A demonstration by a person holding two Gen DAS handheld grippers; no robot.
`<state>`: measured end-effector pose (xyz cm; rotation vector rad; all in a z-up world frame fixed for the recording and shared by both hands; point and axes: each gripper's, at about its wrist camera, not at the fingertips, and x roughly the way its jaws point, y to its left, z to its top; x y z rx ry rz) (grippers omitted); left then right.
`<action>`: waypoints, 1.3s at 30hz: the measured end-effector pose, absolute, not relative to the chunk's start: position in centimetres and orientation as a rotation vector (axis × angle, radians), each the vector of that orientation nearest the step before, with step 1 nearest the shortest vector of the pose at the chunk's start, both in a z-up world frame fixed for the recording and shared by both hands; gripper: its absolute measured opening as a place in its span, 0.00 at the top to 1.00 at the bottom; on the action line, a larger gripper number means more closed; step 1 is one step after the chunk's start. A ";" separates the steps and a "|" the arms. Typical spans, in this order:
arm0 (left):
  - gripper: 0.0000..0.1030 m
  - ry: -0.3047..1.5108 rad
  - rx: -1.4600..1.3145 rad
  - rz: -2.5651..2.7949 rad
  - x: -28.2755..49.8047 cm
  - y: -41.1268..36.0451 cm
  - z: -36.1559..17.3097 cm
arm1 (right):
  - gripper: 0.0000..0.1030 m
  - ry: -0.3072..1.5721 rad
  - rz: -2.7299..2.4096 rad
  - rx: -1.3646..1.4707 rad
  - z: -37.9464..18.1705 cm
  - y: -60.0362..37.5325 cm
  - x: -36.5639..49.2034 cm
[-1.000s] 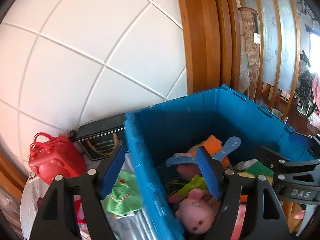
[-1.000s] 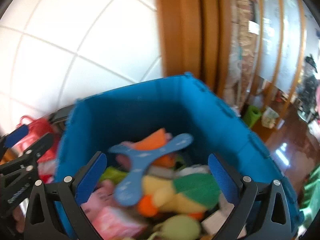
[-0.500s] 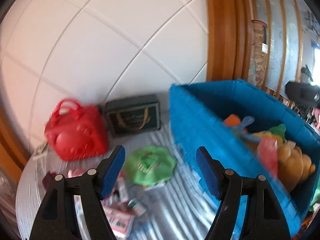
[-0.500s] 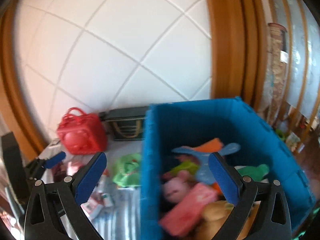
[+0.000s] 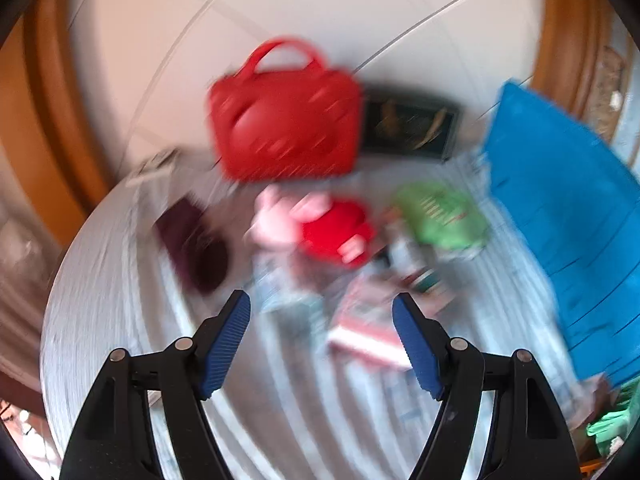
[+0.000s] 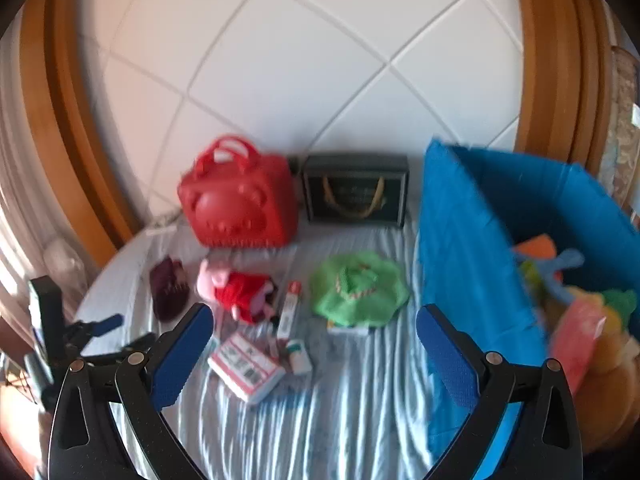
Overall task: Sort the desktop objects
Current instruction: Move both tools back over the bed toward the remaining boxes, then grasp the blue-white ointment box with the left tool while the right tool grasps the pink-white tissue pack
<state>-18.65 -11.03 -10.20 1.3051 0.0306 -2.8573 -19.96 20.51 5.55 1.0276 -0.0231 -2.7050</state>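
Note:
A pink pig plush in a red dress (image 6: 240,290) lies on the striped cloth, also in the left wrist view (image 5: 320,228). Beside it lie a dark maroon pouch (image 6: 168,294), a white tube (image 6: 290,312), a pink-and-white box (image 6: 246,366), a small bottle (image 6: 300,356) and a green frilly toy (image 6: 358,288). The blue bin (image 6: 460,248) at the right holds several soft toys. My left gripper (image 5: 322,334) is open and empty above the clutter; it also shows at the left of the right wrist view (image 6: 108,332). My right gripper (image 6: 314,344) is open and empty.
A red bag with handles (image 6: 240,200) and a dark box with gold handles (image 6: 356,190) stand against the white tiled wall. Wooden frames flank the wall. The round table's edge (image 6: 100,276) curves at the left.
Both grippers have swung left, away from the blue bin and over the table's loose objects. Both stay open and empty. The left wrist view is blurred by motion.

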 end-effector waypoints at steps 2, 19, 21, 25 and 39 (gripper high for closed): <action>0.29 0.032 1.354 -2.789 -18.2 -14.4 -13.0 | 0.00 -0.007 -2.696 1.088 3.1 19.4 -20.6; 0.29 0.121 1.563 -2.507 -17.7 -30.1 -26.8 | 0.00 0.170 -2.465 1.464 -13.3 13.6 -25.4; 0.29 0.107 1.598 -2.519 -18.2 -30.0 -27.1 | 0.00 0.194 -2.429 1.478 -14.4 12.7 -25.8; 0.29 0.074 1.668 -2.487 -19.4 -29.5 -28.5 | 0.00 0.251 -2.347 1.486 -16.1 10.7 -26.7; 0.62 0.305 1.551 -2.342 -17.3 -26.9 -27.7 | 0.00 0.562 -2.087 1.420 -21.4 4.2 -27.5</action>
